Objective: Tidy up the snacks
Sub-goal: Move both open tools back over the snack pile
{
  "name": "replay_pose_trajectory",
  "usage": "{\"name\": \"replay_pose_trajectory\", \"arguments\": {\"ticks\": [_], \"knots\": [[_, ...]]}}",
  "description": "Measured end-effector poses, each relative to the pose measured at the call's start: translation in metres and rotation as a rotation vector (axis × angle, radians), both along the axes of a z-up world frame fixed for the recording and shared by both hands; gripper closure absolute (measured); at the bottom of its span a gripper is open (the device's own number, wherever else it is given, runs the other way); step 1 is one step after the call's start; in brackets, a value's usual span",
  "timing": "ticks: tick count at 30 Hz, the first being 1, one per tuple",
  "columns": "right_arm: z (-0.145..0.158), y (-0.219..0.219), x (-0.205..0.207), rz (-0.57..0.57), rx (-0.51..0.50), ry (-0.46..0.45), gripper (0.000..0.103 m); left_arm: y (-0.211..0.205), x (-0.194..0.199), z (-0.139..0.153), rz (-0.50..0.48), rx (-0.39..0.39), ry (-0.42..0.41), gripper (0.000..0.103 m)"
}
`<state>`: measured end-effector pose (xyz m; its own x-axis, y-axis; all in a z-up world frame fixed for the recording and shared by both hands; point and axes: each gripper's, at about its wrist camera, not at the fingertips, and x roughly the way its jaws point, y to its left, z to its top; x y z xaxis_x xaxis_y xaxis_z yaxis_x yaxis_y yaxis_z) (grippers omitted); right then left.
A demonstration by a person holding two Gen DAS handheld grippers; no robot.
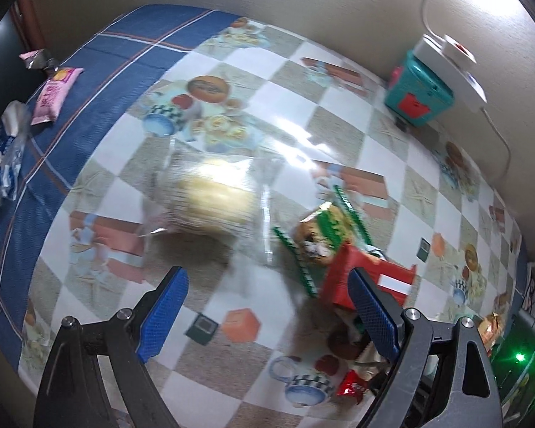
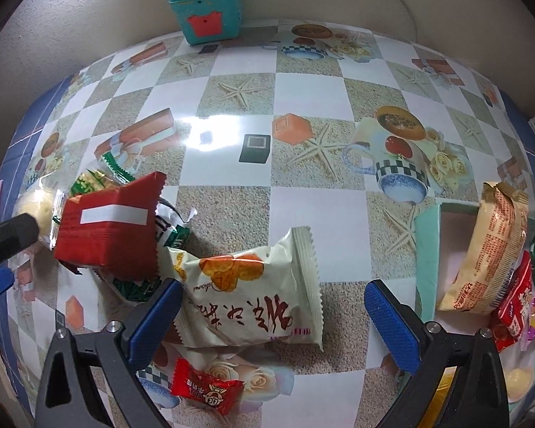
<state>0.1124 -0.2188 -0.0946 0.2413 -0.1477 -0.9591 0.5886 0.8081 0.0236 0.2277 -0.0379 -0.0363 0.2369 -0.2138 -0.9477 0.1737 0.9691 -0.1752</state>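
Observation:
My right gripper (image 2: pixel 274 324) is open and points down over a white snack packet (image 2: pixel 253 292) with an orange picture. The packet lies flat between the fingers, and the right pad stands well clear of it. To its left a red packet (image 2: pixel 107 228) rests on green-wrapped snacks (image 2: pixel 100 182). A small red candy (image 2: pixel 207 388) lies near the front. My left gripper (image 1: pixel 267 306) is open above bare tablecloth, near a clear-wrapped yellow bun (image 1: pixel 210 196), the green snack (image 1: pixel 324 228) and the red packet (image 1: pixel 367 278). One of its fingers (image 2: pixel 10 233) shows at the left edge of the right wrist view.
A mint-green tray (image 2: pixel 426 249) at the right holds a cream-orange packet (image 2: pixel 488 249) and red snacks (image 2: pixel 513 306). A teal box (image 2: pixel 207 7) under a white power strip stands by the wall. A pink packet (image 1: pixel 55 96) lies on the blue cloth (image 1: pixel 89 71) at the far left.

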Motion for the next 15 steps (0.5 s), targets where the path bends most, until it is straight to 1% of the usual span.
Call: {"name": "replay_pose_trajectory", "arguments": {"ticks": [6, 11, 15], "knots": [[0.002, 0.004, 0.004, 0.027, 0.011, -0.024, 0.0, -0.014, -0.005, 0.002, -0.031, 0.012, -0.009, 0.012], [-0.003, 0.008, 0.009, 0.031, 0.021, -0.021, 0.0, -0.021, -0.008, 0.006, -0.047, 0.001, -0.019, 0.012], [-0.001, 0.013, 0.013, 0.05, 0.03, -0.036, 0.0, -0.024, -0.009, 0.005, -0.05, 0.002, -0.018, 0.012]]}}
